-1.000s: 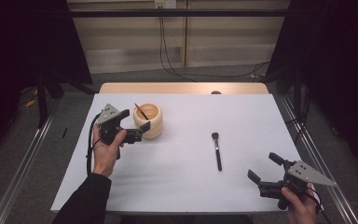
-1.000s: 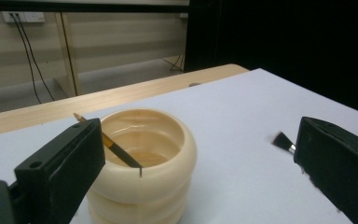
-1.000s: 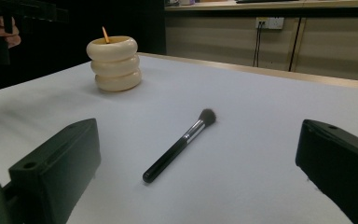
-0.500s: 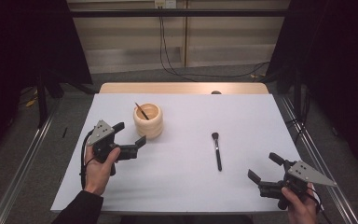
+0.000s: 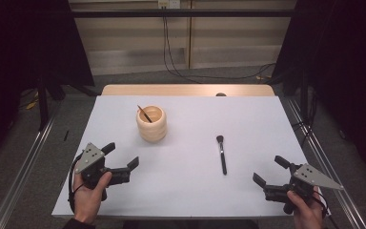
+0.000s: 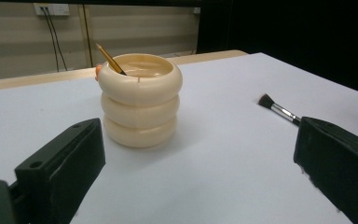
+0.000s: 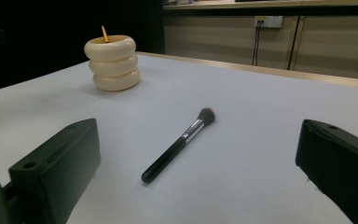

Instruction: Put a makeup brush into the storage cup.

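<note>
Both grippers, left (image 5: 122, 163) and right (image 5: 270, 172), are spread and empty; right of the cup (image 5: 151, 123), the brush (image 5: 221, 154) looks light, stiff and slim, best pinched mid-handle.

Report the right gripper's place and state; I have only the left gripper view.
Observer: The right gripper is by the table's near right corner, jaws open, holding nothing.
Operator: Describe how the brush lies; my jaw hides its handle.
Observer: It lies flat, right of the cup, bristles toward the far edge, handle end toward the near edge, clear of both grippers.
Operator: Place my left gripper on the table.
Observer: It is near the near left corner, on the near side of the cup and apart from it.
</note>
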The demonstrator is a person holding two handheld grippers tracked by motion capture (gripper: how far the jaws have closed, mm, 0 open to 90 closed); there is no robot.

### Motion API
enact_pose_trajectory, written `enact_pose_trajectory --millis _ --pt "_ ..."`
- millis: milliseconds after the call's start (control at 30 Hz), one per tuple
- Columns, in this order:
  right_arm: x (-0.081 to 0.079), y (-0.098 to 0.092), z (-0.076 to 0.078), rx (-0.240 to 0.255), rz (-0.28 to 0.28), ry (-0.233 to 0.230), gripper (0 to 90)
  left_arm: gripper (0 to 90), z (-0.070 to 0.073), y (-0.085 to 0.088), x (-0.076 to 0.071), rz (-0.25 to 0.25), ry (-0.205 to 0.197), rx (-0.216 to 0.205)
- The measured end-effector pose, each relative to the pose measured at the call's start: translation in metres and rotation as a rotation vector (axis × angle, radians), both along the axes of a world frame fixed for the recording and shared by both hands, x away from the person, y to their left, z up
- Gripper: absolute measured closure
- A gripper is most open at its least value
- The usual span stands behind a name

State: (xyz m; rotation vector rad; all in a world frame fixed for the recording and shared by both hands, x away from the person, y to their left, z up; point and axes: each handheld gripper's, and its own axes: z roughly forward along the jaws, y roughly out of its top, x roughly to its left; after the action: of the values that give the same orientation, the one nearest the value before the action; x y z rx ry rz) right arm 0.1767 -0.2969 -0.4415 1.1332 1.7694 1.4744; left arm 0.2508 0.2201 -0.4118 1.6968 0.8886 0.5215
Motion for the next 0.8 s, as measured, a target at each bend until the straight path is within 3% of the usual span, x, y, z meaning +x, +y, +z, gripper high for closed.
enact_pose_trajectory --millis 67,100,167,233,400,633,800 --pt "0.000 0.001 0.000 0.001 0.002 -0.002 0.0 1.9 -0.003 0.001 -0.007 -0.012 0.003 -0.002" --pt "0.000 0.001 0.000 0.001 0.005 0.002 0.0 1.9 -0.005 0.001 -0.011 -0.029 -0.009 -0.027" --pt "0.000 0.001 0.000 0.003 0.006 -0.001 0.0 1.9 -0.008 0.001 -0.017 -0.026 0.005 -0.028" --pt "0.000 0.000 0.000 0.001 -0.001 -0.002 0.0 2.0 -0.009 0.002 -0.022 -0.008 -0.005 -0.030" --pt "-0.001 0.000 0.000 0.003 -0.003 -0.003 0.0 2.0 -0.010 0.008 -0.025 -0.012 0.001 -0.051" --pt "-0.003 -0.002 0.001 0.004 -0.012 -0.007 0.0 2.0 -0.009 0.008 -0.029 -0.006 -0.028 -0.034" --pt "-0.003 -0.001 0.002 0.012 -0.013 -0.017 0.0 2.0 -0.012 0.008 -0.030 -0.011 -0.024 -0.027"
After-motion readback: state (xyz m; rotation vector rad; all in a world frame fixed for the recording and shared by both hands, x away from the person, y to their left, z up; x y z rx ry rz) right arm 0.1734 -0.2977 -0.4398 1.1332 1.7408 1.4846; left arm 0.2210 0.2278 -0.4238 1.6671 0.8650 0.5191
